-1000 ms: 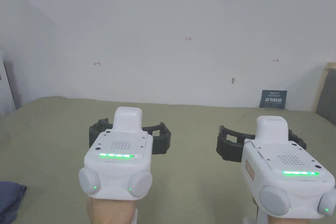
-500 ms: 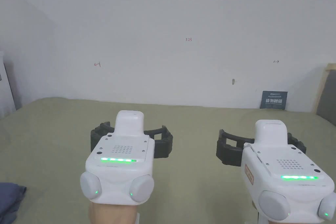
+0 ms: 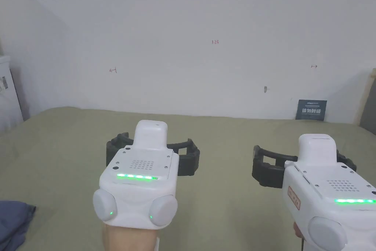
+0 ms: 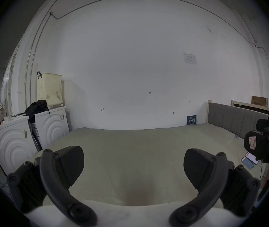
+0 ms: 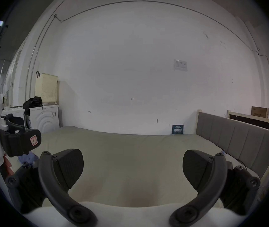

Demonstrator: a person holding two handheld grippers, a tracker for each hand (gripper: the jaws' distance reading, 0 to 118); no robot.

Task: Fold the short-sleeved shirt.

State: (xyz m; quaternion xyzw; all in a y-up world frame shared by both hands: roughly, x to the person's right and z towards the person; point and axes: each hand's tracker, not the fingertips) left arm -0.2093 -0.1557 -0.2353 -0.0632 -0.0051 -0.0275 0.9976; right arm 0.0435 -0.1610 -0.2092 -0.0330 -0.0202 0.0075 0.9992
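A dark blue garment (image 3: 13, 222) lies bunched at the near left of the bed, partly cut off by the head view's edge; a bit of it also shows as blue cloth (image 5: 27, 157) in the right gripper view. My left gripper (image 3: 153, 145) hovers over the olive sheet, to the right of the garment and apart from it, jaws wide open and empty (image 4: 133, 163). My right gripper (image 3: 304, 157) is held beside it at the same height, also open with nothing between its jaws (image 5: 133, 163).
The olive-green bed (image 3: 220, 204) spreads ahead to a white wall. A grey headboard (image 5: 237, 140) bounds its right side. Two white washing machines (image 4: 52, 125) and a cream basket (image 4: 49, 88) stand at the left. Phones (image 4: 250, 161) lie near the bed's right edge.
The head camera has shifted slightly, so the picture slid a little. Both grippers stay open side by side over the bed, drifting only a touch to the right.
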